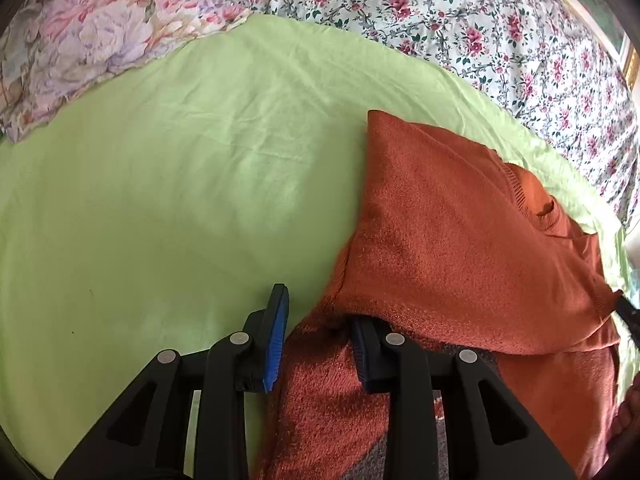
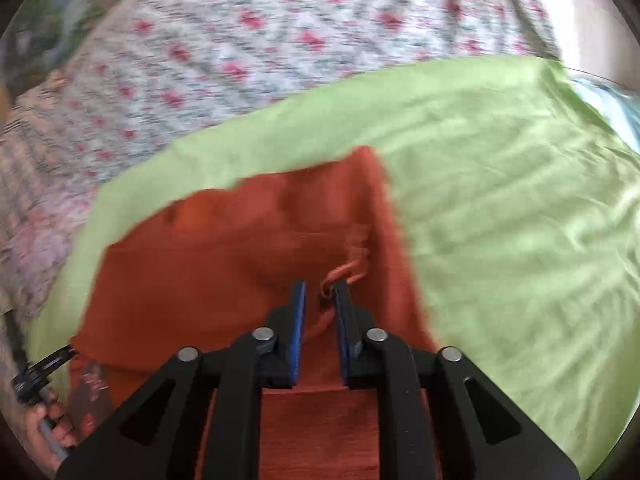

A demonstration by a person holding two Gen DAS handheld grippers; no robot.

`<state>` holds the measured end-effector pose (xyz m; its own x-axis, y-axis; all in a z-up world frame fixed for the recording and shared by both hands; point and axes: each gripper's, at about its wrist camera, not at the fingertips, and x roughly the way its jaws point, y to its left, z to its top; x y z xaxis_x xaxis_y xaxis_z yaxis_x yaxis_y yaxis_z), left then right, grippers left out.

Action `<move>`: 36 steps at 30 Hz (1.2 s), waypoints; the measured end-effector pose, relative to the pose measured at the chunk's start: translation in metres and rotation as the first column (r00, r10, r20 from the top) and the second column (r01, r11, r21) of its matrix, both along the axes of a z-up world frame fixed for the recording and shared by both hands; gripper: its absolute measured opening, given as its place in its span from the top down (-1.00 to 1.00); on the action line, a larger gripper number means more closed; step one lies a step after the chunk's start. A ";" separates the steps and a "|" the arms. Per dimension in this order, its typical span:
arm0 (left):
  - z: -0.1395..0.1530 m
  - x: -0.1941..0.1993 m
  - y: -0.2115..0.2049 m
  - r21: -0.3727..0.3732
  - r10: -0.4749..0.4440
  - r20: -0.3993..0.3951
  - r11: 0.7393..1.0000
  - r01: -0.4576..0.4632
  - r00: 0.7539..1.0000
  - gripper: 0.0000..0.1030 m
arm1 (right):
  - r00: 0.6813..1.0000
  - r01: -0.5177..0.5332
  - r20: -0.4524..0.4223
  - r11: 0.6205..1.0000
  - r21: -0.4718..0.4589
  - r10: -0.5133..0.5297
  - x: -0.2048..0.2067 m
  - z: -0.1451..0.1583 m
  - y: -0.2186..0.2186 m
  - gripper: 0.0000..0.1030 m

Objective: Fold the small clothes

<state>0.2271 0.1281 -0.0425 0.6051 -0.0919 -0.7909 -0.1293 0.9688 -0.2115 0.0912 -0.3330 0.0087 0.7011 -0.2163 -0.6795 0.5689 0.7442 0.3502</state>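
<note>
An orange knitted garment (image 1: 460, 240) is seen lying on a light green sheet (image 1: 180, 200) spread over a bed, ahead and to the right of the left hand-held gripper (image 1: 316, 328) and directly under and ahead of the right hand-held gripper (image 2: 320, 304). It is judged to be light, soft and limp, so that any lifted part can be expected to sag and drape; the nap looks fuzzy and should give the pads good friction rather than slip. Ribbed edging is visible at the neckline (image 1: 524, 196), where the fabric is probably firmer.

The left hand-held gripper is part-open: one blue pad stands clear over the sheet, while the other is tucked beneath a folded layer of the garment, and no pinch is visible. The right hand-held gripper is also part-open, its pads apart with a thin orange cord or loop (image 2: 340, 276) lying between them; no pressing on it can be made out, and the view is blurred.

A hold is best taken at a hem, corner or seam, where doubled cloth gives the pads something to bite, rather than on the flat middle. The sheet is smooth and lightly creased; a floral cover (image 1: 440, 12) lies beyond it.
</note>
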 end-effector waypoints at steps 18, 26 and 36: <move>0.008 -0.127 0.012 -0.085 -0.152 -0.034 0.985 0.148 0.988 0.07 | 0.996 -0.090 0.034 0.990 0.111 0.087 -0.103 0.005 0.030 0.07; 0.001 -0.196 0.012 -0.132 -0.224 -0.037 0.967 0.217 0.974 -0.22 | 0.989 -0.142 0.075 0.973 0.183 0.130 -0.189 -0.009 0.060 0.06; -0.013 -0.255 0.021 -0.179 -0.359 -0.043 0.921 0.346 0.932 -0.18 | 0.953 -0.301 0.090 0.912 0.278 0.288 -0.255 -0.031 0.092 0.06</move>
